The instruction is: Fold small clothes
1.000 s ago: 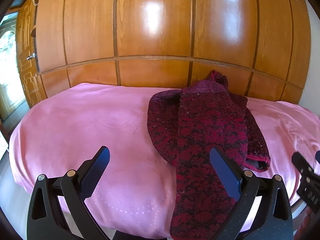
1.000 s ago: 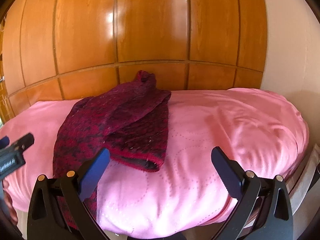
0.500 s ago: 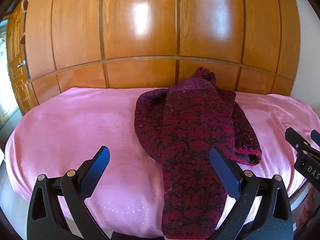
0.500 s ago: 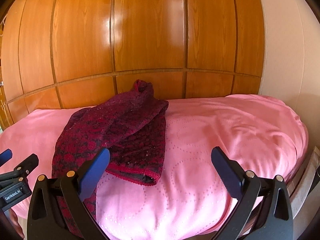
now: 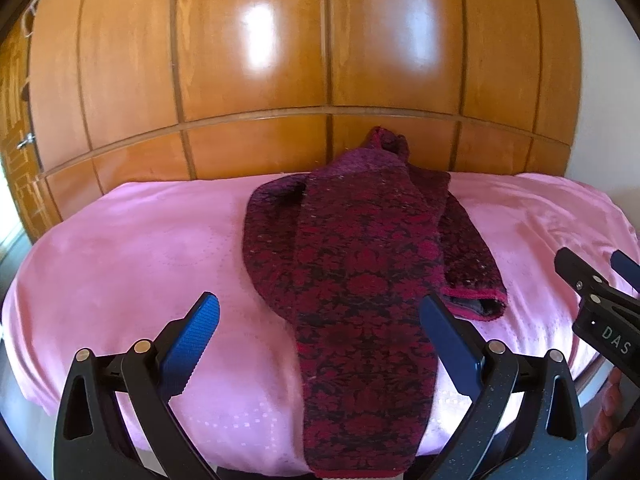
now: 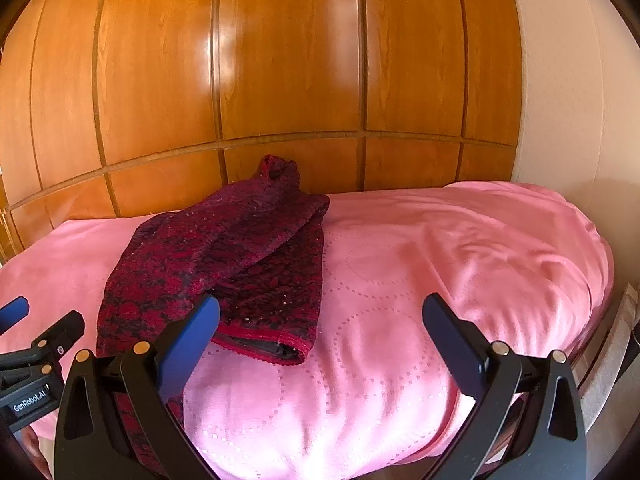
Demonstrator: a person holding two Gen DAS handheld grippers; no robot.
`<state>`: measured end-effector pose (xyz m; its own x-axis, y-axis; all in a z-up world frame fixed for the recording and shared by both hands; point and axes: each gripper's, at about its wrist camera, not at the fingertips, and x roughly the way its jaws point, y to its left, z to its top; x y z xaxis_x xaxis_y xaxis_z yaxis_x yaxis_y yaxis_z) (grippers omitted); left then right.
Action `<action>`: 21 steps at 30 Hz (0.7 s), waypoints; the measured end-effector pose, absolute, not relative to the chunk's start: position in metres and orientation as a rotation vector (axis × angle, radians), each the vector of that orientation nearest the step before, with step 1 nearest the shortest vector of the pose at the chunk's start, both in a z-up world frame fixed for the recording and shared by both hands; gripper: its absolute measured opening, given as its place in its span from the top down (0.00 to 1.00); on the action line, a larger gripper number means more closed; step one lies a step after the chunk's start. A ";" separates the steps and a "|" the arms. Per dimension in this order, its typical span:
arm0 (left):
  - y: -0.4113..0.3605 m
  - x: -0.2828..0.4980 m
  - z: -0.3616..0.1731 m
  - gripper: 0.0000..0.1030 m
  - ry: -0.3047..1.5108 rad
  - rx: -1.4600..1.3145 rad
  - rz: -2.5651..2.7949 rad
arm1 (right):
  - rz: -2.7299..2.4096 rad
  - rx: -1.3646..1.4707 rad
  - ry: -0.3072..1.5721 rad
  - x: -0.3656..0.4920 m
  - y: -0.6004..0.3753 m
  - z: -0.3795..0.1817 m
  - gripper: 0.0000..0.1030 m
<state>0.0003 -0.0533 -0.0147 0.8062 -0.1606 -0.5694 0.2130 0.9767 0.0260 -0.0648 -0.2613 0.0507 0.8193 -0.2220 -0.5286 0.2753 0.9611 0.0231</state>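
Both views shifted left; the sweater (image 5: 360, 280) now sits more central.
Left tool (image 5: 320, 344) and right tool (image 6: 320, 344) gape wide, empty, above the bed (image 6: 440, 280).

Dark red patterned knit garment (image 5: 360, 280) covers the middle of the pink quilted bed (image 5: 140, 264), hanging over its near edge; bare bedspread both sides. Glossy wooden panel wall (image 6: 280, 80) blocks the far edge.

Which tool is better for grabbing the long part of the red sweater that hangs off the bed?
Probably the left tool. It is open, and the sweater's long hanging strip lies right between its fingers. The right tool, also open, faces mostly bare pink bedcover, with the sweater off to its left.
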 end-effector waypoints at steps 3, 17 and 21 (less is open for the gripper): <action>-0.065 0.003 -0.018 0.04 0.612 0.120 -0.250 | -0.275 0.104 0.556 -0.064 -0.267 0.050 0.02; -0.129 0.023 -0.101 0.33 0.809 0.430 -0.417 | -0.331 0.163 0.617 -0.058 -0.298 0.034 0.02; -0.119 0.022 -0.103 0.68 0.775 0.397 -0.433 | -0.320 0.173 0.662 -0.052 -0.300 0.024 0.02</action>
<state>0.0223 -0.1194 -0.1031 0.6357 -0.2260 -0.7382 0.5102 0.8406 0.1820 -0.0516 -0.3000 0.0236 0.7422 -0.2360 -0.6273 0.3450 0.9369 0.0557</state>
